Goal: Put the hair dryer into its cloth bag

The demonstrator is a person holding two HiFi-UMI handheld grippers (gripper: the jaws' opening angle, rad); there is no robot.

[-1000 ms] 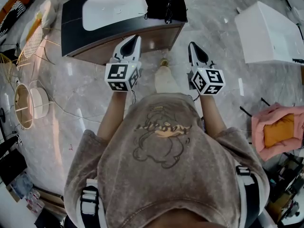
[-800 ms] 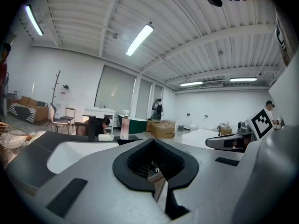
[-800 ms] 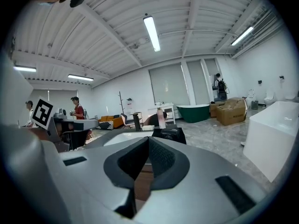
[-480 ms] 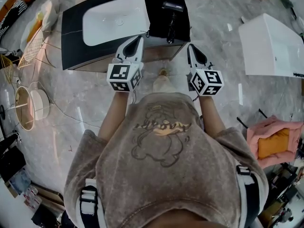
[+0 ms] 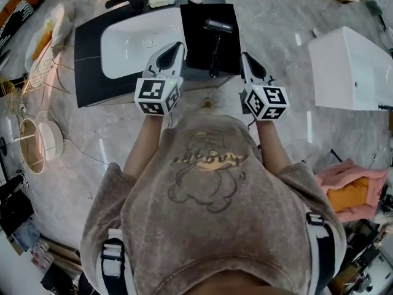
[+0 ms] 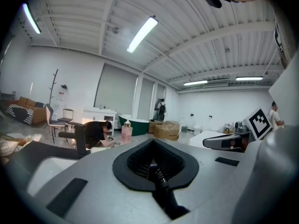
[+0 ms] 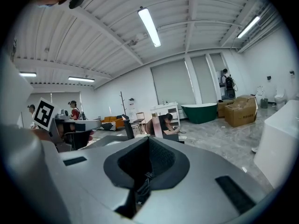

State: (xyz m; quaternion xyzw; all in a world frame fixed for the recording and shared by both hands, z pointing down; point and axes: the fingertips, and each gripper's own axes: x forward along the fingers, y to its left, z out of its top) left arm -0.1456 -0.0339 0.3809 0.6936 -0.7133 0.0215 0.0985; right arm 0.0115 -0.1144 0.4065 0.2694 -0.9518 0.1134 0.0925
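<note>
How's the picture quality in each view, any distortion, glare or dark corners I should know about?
Head view: sharp, evenly lit, fisheye-bent at the edges, soft sheen on the white basin. Left gripper view: heavy wide-angle curve, black corners, ceiling tube light blown out. Right gripper view: same round dark border, a bright tube light overhead.

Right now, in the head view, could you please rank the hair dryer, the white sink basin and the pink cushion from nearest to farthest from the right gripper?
From the right gripper:
1. Hair dryer, just ahead, slightly left.
2. White sink basin, farther left.
3. Pink cushion, far back on the right.
</note>
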